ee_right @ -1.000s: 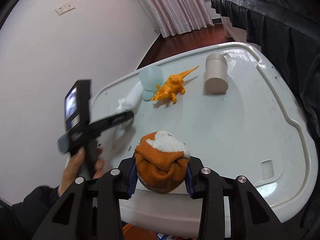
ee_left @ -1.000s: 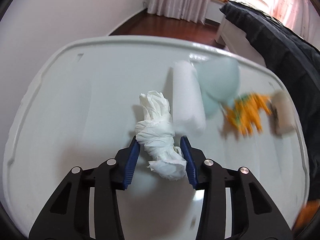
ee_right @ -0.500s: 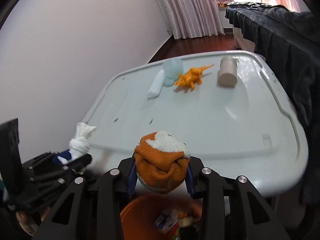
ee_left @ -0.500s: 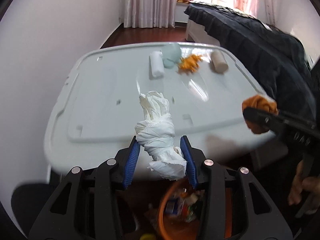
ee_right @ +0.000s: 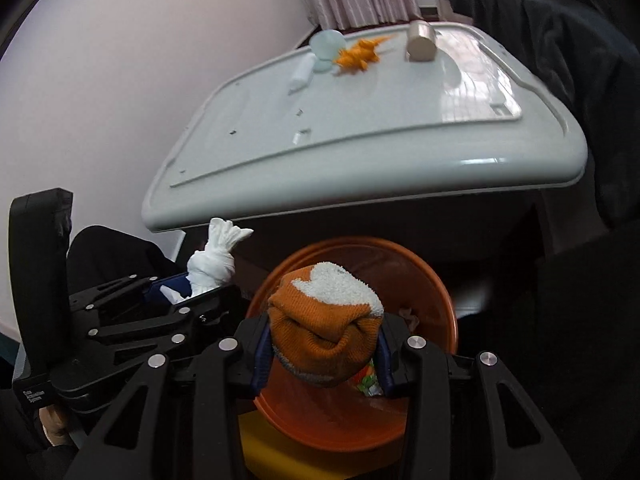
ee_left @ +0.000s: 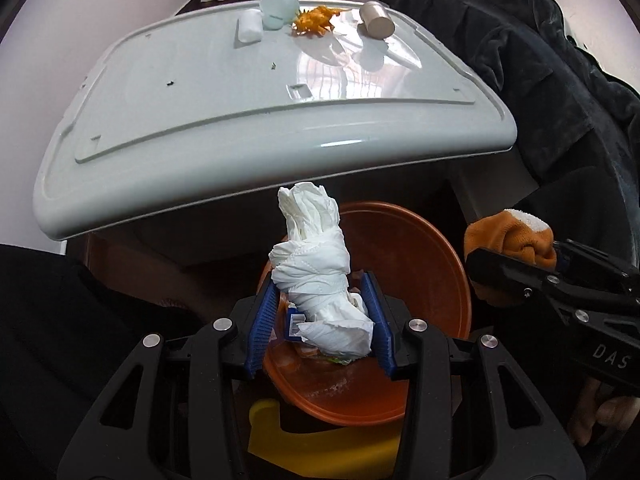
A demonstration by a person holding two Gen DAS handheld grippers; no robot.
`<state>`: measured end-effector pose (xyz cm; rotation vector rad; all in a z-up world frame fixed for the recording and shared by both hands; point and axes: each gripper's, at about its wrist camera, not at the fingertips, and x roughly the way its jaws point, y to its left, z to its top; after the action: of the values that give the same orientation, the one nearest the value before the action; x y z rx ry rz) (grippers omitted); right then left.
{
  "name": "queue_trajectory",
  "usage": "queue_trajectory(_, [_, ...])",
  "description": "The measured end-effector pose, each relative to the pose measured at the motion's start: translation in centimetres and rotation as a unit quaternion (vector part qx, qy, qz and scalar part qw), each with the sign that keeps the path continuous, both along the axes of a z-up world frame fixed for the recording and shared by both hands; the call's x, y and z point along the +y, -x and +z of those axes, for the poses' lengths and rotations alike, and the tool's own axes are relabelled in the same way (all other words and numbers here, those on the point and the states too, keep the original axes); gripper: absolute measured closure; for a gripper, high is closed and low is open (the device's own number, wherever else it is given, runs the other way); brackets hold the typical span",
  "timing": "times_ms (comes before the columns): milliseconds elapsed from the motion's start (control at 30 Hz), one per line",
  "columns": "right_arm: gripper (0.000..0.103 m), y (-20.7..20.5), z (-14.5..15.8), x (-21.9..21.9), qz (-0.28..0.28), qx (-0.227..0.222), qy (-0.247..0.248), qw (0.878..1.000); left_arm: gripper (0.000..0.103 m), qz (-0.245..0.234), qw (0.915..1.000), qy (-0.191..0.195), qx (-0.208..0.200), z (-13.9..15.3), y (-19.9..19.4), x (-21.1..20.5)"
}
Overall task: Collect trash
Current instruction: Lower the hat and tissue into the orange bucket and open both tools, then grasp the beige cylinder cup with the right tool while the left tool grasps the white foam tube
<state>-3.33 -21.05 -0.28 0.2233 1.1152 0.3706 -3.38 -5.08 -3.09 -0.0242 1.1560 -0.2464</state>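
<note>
My left gripper (ee_left: 320, 320) is shut on a twisted wad of white tissue (ee_left: 316, 276) and holds it above the orange bin (ee_left: 420, 280) below the table's front edge. My right gripper (ee_right: 324, 354) is shut on an orange and white knitted sock (ee_right: 326, 320), also above the orange bin (ee_right: 424, 280). The bin holds some wrappers. The sock shows in the left wrist view (ee_left: 508, 236), and the tissue shows in the right wrist view (ee_right: 214, 260).
The white table (ee_left: 200, 80) carries a white roll (ee_left: 249, 30), a pale blue cup (ee_left: 277, 6), an orange toy dinosaur (ee_left: 316, 20) and a beige cylinder (ee_left: 376, 20) at its far edge. A yellow object (ee_left: 320, 440) lies under the bin. Dark bedding (ee_left: 540, 40) is at the right.
Both grippers have pulled back off the table and dropped below its front edge, and now hang over the orange bin. Each still holds its item.
</note>
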Motion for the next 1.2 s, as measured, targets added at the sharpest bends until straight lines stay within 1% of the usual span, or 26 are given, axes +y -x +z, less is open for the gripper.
queue_trajectory(133, [0.062, -0.3, -0.3, 0.0, 0.001, 0.008, 0.005, 1.000, 0.061, 0.003, 1.0000, 0.001, 0.009, -0.6, -0.1, 0.2])
queue_trajectory(433, [0.061, -0.7, -0.8, 0.4, 0.006, 0.023, 0.008, 1.000, 0.061, 0.003, 0.9998, 0.003, 0.017, -0.7, -0.3, 0.1])
queue_trajectory(467, [0.060, -0.7, -0.9, 0.4, 0.006, 0.026, 0.009, 1.000, 0.060, 0.003, 0.9999, 0.002, 0.016, -0.7, -0.3, 0.2])
queue_trajectory(500, [0.055, -0.7, -1.0, 0.4, 0.005, 0.029, 0.010, 1.000, 0.060, 0.003, 0.9999, 0.002, 0.016, -0.7, -0.3, 0.2])
queue_trajectory(533, [0.049, -0.9, -1.1, 0.4, 0.004, 0.031, 0.009, 0.999, 0.054, 0.005, 0.9999, 0.001, 0.016, -0.7, -0.3, 0.2])
queue_trajectory(567, [0.035, -0.9, -1.1, 0.4, 0.000, 0.031, 0.010, 0.999, 0.050, 0.007, 0.9999, -0.001, 0.015, -0.7, -0.3, 0.3])
queue_trajectory(600, [0.029, -0.8, -1.0, 0.2, -0.005, 0.027, 0.011, 1.000, 0.037, 0.010, 0.9999, -0.005, 0.013, -0.6, -0.3, 0.3])
queue_trajectory(633, [0.029, -0.8, -0.8, -0.1, -0.012, 0.023, 0.009, 1.000, 0.023, 0.012, 0.9998, -0.008, 0.011, -0.6, -0.3, 0.3])
queue_trajectory(667, [0.029, -0.8, -0.7, -0.4, -0.016, 0.022, 0.006, 1.000, 0.021, 0.013, 0.9998, -0.011, 0.008, -0.5, -0.3, 0.3])
queue_trajectory(767, [0.029, -1.2, -0.3, -1.4, -0.031, 0.019, -0.008, 0.999, 0.021, 0.010, 0.9998, -0.015, 0.000, -0.2, -0.3, 0.2])
queue_trajectory(867, [0.029, -2.5, 0.4, -2.5, -0.039, 0.011, -0.014, 0.999, 0.021, 0.014, 0.9998, -0.016, -0.006, 0.3, -0.5, 0.4])
queue_trajectory(1000, [0.027, -6.8, 2.4, -3.8, -0.044, -0.019, -0.012, 0.999, 0.021, 0.026, 0.9994, 0.003, -0.021, 1.3, -1.1, 1.4])
queue_trajectory(1067, [0.025, -10.3, 3.5, -4.4, -0.051, -0.039, -0.005, 0.998, 0.021, 0.029, 0.9993, 0.009, -0.022, 1.5, -1.4, 1.6])
queue_trajectory(1100, [0.025, -12.8, 4.1, -4.7, -0.056, -0.049, -0.001, 0.997, 0.021, 0.029, 0.9992, 0.014, -0.022, 1.5, -1.7, 1.8])
queue_trajectory(1200, [0.025, -18.6, 4.6, -5.2, -0.071, -0.053, 0.006, 0.996, 0.021, 0.029, 0.9991, 0.017, -0.025, 1.4, -2.5, 2.1])
